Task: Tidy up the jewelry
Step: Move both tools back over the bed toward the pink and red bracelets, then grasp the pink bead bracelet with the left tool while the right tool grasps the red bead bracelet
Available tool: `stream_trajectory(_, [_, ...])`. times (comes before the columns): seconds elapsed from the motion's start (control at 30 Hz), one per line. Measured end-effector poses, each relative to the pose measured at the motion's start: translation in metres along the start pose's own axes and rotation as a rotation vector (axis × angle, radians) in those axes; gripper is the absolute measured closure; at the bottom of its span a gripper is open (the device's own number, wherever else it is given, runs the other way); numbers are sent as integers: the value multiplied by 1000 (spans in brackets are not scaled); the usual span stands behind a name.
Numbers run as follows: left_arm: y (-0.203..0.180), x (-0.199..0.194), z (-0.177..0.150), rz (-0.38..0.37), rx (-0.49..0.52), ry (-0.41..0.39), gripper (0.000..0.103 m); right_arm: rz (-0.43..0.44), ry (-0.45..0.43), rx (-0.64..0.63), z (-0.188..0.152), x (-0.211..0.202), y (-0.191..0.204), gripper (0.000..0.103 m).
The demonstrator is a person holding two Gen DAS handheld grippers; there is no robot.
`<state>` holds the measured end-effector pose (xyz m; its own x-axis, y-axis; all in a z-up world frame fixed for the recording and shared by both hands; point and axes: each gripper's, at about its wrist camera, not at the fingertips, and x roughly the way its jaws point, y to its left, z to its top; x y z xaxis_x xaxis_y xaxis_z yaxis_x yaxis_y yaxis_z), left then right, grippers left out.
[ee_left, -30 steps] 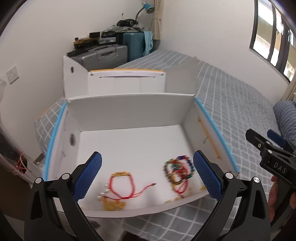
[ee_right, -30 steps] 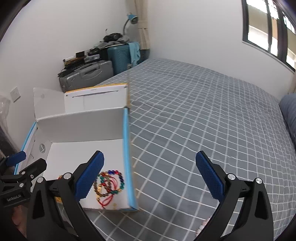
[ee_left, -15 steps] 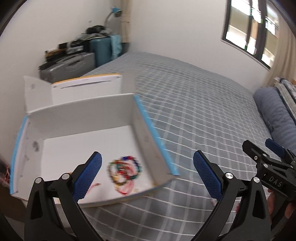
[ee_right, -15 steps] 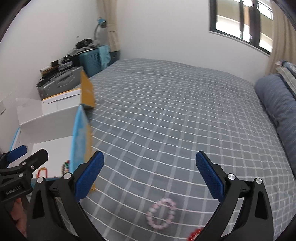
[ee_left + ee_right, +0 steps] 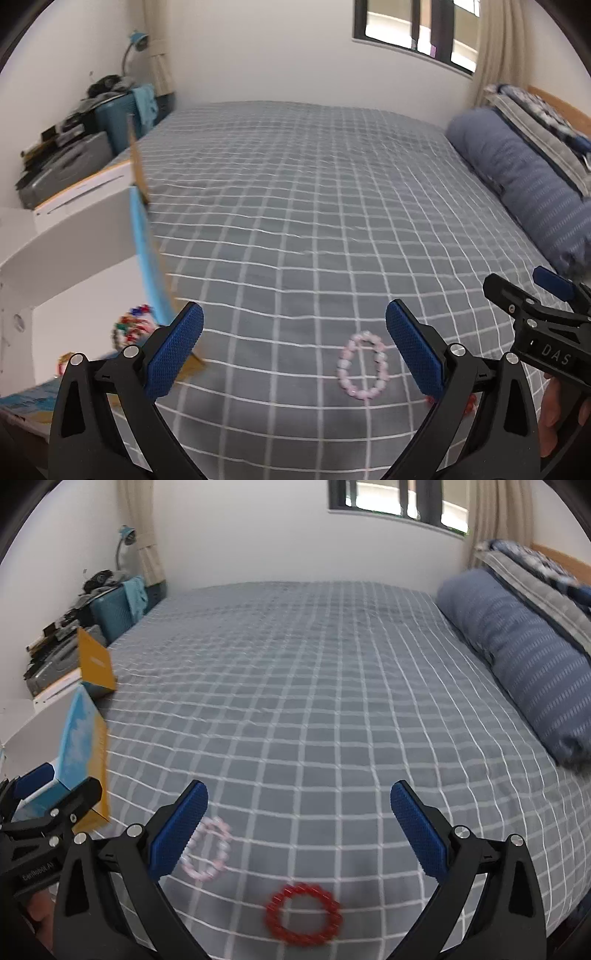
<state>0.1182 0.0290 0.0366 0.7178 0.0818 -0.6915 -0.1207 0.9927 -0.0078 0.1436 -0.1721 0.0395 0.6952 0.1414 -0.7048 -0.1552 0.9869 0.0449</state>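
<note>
The right gripper [image 5: 298, 819] hangs over the grey checked bedspread [image 5: 314, 686] with its blue pads spread wide and nothing between them. A red bead bracelet [image 5: 303, 914] lies on the bedspread just below the gap — nearer the camera. A pink bead bracelet [image 5: 208, 849], blurred, lies left of the red one, partly behind the left pad. Further left stands the open white box [image 5: 79, 738], and the left gripper [image 5: 33, 794] shows in front of it.

bed: grey checked cover [image 5: 314, 221] | blue pillow [image 5: 528, 657] | suitcases [image 5: 74, 162] | desk lamp [image 5: 123, 542]
</note>
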Motion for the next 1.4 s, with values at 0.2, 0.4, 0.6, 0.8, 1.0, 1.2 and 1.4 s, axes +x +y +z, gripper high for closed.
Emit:
stream_trajectory(0.2, [-28,29,-24,-43,65,39,6,-19,55,-7,-38,11,-23,8])
stream_trajectory(0.4, [-34,55,-40,-67,88,80,6,-10,124,-12,-72,24,-33,15])
stream_trajectory(0.6, [-29,77,-53,-54,103,109,6,-10,182,-14,-94,40,-36,24])
stream_trajectory(0.8, [-28,94,-64,-74,113,124,6,-3,219,-4,-107,48,-39,33])
stream_trajectory(1.0, [-21,117,-73,-65,91,174,6,7,247,-31,-114,54,-35,42])
stream_trajectory(1.2, [-18,122,-76,-81,84,175,17,16,266,-28,-119,60,-36,51])
stream_trajectory(1.4, [-16,121,-75,-84,84,167,50,34,273,-7,-119,61,-40,68])
